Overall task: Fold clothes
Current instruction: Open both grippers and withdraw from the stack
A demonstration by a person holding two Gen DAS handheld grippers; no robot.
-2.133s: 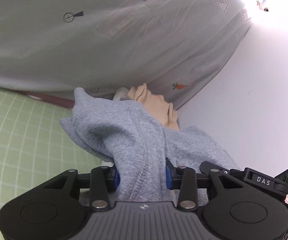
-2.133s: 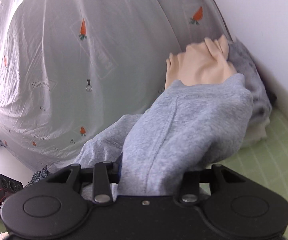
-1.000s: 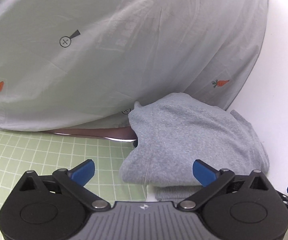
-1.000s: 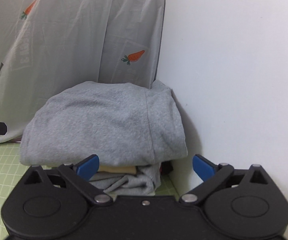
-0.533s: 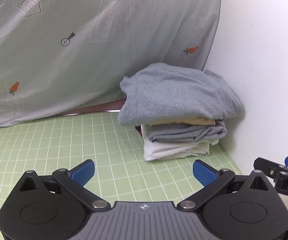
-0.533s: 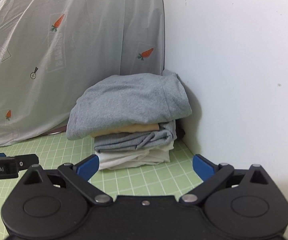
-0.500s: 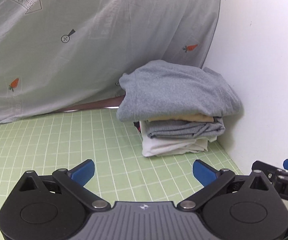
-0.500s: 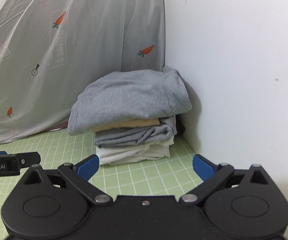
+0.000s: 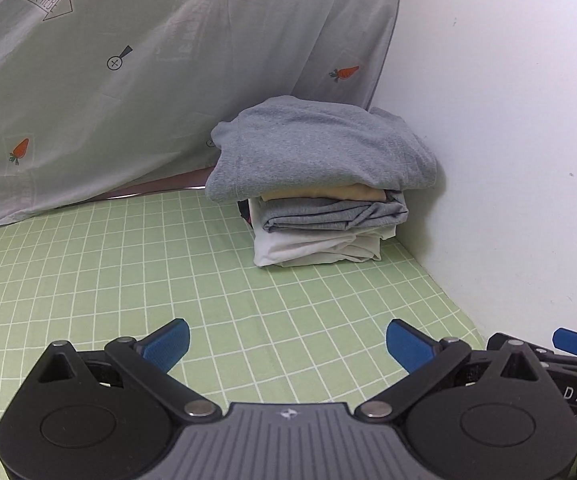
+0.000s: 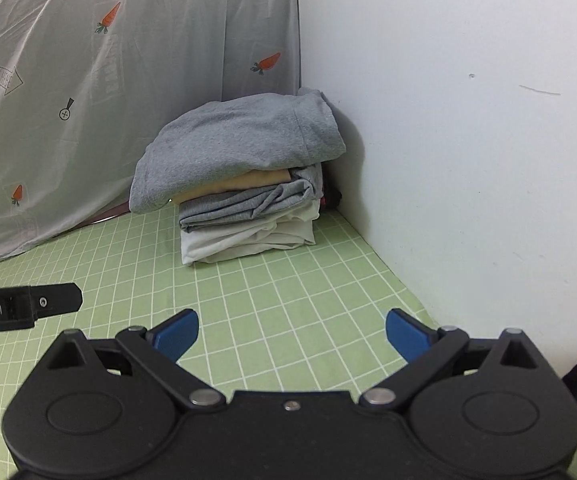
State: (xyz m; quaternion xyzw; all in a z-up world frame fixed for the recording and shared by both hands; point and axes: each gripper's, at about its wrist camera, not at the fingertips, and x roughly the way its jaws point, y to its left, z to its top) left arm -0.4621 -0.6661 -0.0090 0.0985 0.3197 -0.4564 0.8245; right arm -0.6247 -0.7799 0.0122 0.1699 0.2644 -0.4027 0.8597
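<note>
Both grippers have backed away from the stack of four folded garments (image 9: 320,184), which looks smaller than before. Left gripper (image 9: 287,342) has its jaws spread, empty; right gripper (image 10: 291,335) likewise. One stack sits on the green gridded mat (image 9: 128,264), well ahead of both, against the white wall (image 10: 468,140) and carrot-print grey curtain (image 9: 148,60).

A green grid mat (image 9: 128,264) bears a stack of folded clothes (image 9: 320,184).

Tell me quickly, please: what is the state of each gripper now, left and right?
Left gripper: open, holding nothing, above the green mat.
Right gripper: open, holding nothing; the pile of clothes lies ahead, untouched.
</note>
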